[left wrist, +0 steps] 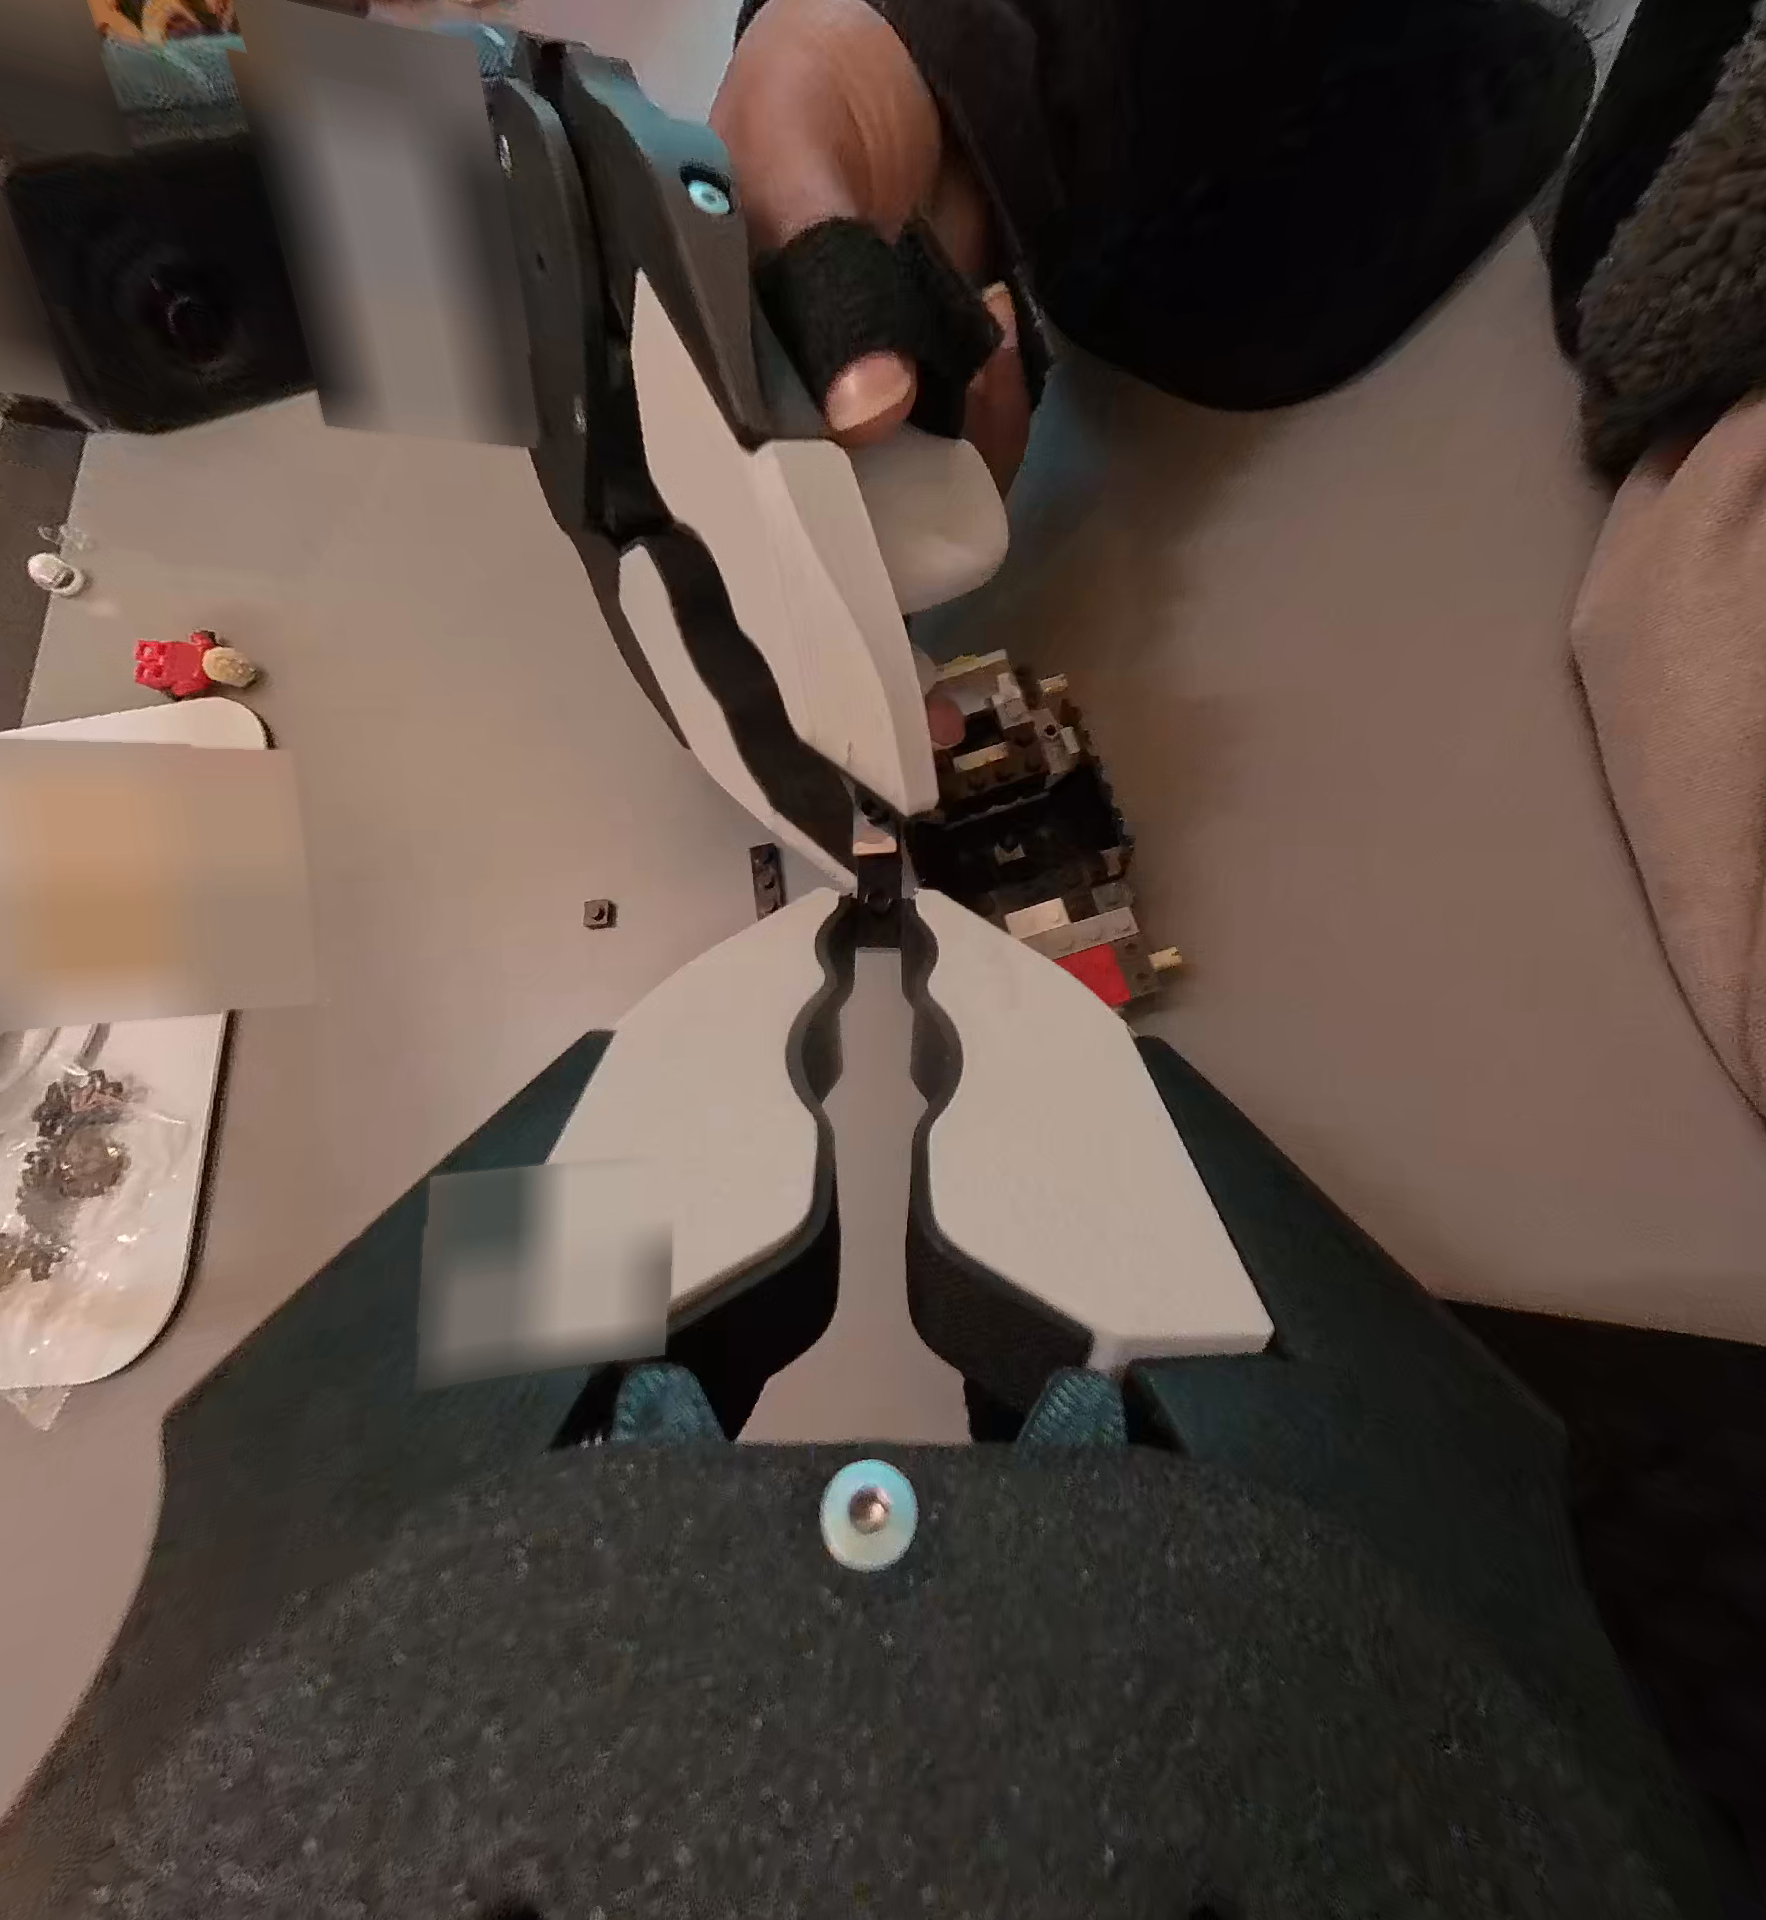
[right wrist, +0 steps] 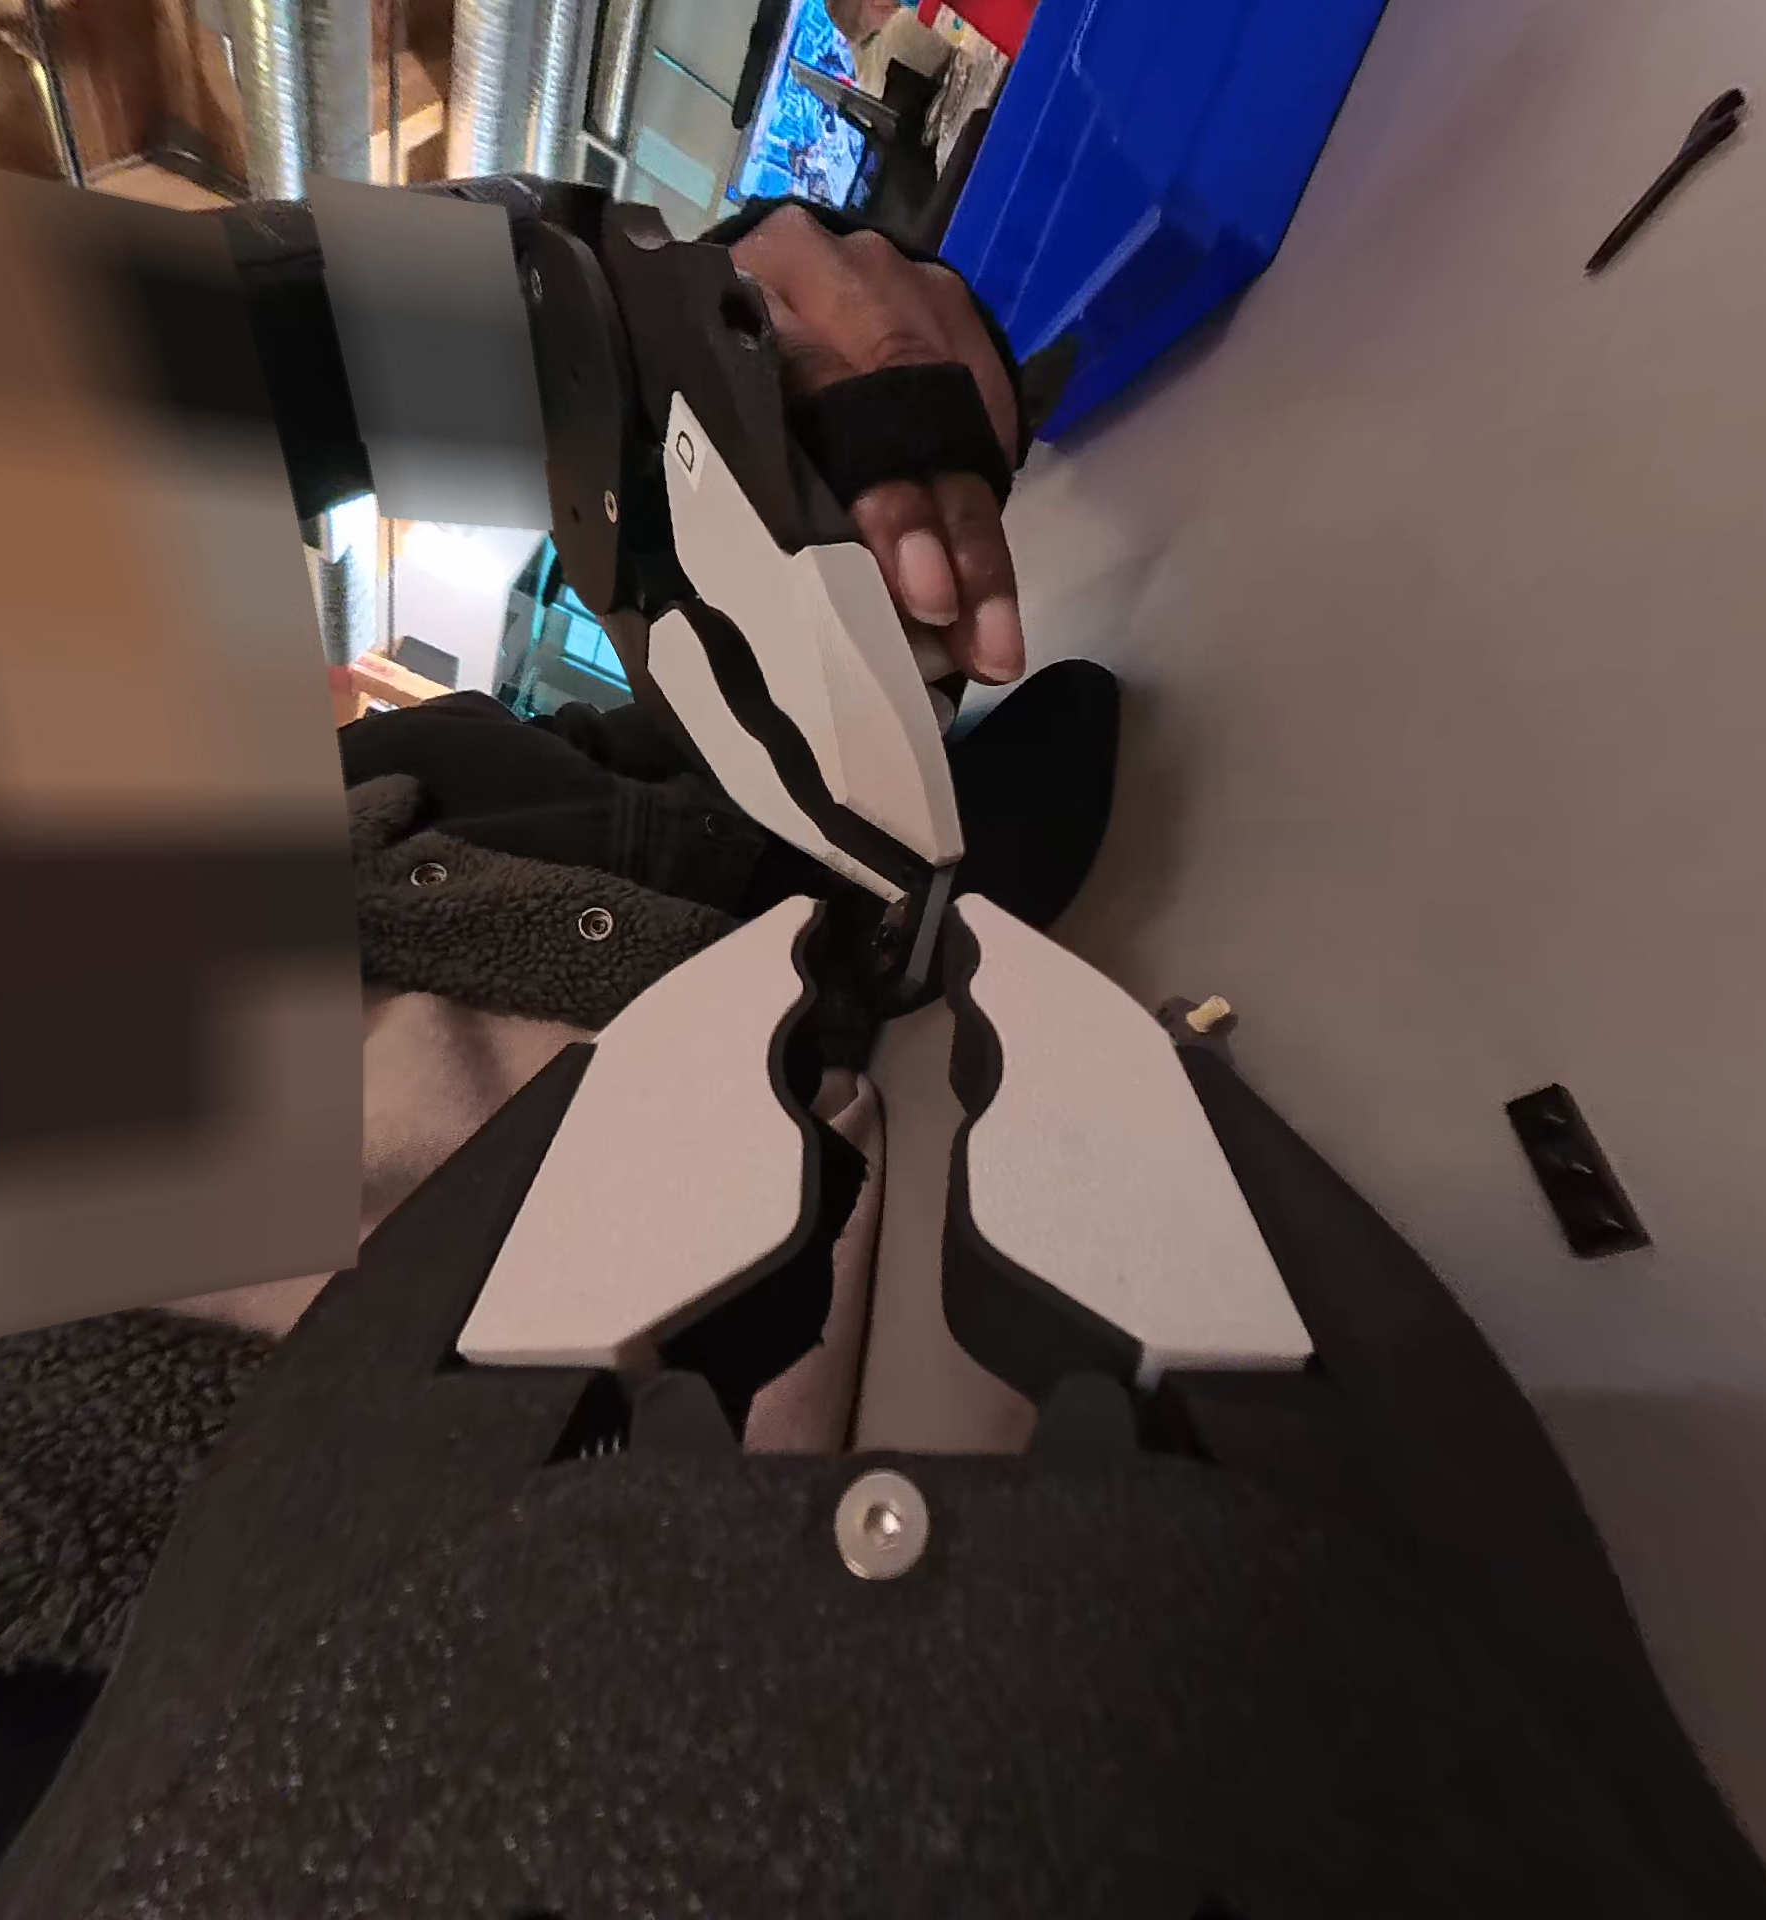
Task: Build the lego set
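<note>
Two tools point(left wrist: 877, 914) point(right wrist: 884, 940), one lego model point(left wrist: 1035, 831), one blue bin point(right wrist: 1149, 197).

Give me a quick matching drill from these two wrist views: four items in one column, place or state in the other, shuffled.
Items:
1. left claw
2. blue bin
3. red brick cluster
4. partly built model

Descriptions:
A. loose on the table, far left
B. pinching a small black piece, tip to tip with the other claw
C. behind the meeting claw tips
D. upper right of the right wrist view

Pairs: 1-B, 2-D, 3-A, 4-C
</note>
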`<state>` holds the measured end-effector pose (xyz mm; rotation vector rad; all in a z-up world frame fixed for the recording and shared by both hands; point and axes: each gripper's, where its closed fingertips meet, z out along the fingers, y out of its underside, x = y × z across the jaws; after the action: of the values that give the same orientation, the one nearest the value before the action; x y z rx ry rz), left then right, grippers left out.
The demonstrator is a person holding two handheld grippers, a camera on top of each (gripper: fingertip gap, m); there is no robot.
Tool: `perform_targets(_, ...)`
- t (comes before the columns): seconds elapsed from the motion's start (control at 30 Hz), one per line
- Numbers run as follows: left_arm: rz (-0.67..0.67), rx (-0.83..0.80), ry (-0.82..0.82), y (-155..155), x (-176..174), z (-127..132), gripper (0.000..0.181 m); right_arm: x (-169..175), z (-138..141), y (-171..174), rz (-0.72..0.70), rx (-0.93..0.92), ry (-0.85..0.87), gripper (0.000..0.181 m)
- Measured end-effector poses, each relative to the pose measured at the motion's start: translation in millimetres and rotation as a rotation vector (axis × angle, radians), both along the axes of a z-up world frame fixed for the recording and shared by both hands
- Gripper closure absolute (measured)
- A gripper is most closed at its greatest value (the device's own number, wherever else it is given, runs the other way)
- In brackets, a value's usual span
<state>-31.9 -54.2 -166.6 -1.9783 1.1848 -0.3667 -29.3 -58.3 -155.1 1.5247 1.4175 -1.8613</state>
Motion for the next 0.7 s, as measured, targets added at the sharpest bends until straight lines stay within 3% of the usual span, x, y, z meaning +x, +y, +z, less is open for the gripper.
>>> perform_targets(0.33, -0.01, 0.067, 0.002, -1.8, 8.5, 14.4, 0.173, 7.6, 5.2, -3.7, 0.008, 0.0, 0.052, 0.171)
perform_targets(0.7, -0.009, 0.176, 0.013, -1.8, 12.6, 31.3, 0.173, 9.8, 16.0, -3.5, -0.067, 0.365, 0.298, 0.172)
